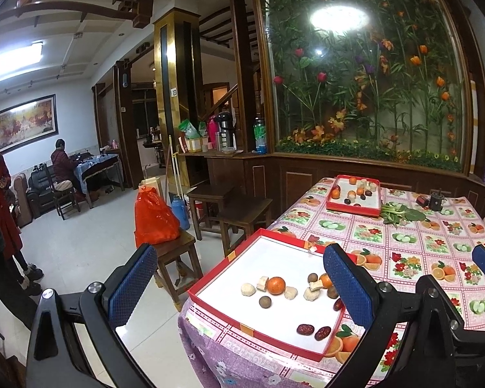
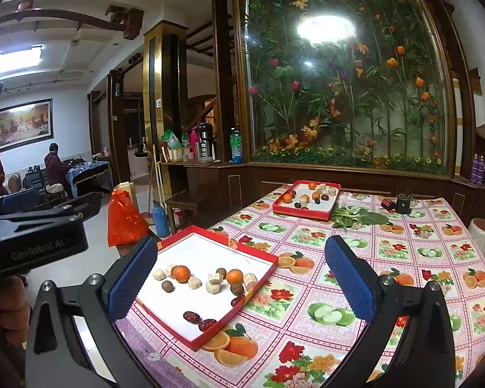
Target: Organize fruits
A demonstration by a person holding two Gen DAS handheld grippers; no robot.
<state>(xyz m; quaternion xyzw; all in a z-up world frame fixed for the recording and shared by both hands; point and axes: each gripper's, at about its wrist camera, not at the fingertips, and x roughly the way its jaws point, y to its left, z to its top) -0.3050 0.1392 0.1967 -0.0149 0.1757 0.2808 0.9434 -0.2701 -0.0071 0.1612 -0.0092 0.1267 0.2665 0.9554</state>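
While the left gripper [image 1: 239,278] hangs released and empty above the near shallow red cardboard tray [image 1: 229,263], a round orange tangerine [image 1: 276,285] lies there among pale chunks and brown balls. From the right wrist, the right gripper [image 2: 241,278] also gapes empty over the floral tabletop [image 2: 404,252]; sorting seems unstarted, so the next move calls for descending onto one fruit.

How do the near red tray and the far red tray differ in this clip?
The near tray sits at the table's front corner, overhanging the edge; the far tray lies near the table's back end, beside leafy greens. The near tray's fruit spreads out with much bare white floor; the far tray's looks more crowded. Both are red-walled, white inside, holding oranges, pale chunks and dark fruits. Both tools hover open, holding nothing.
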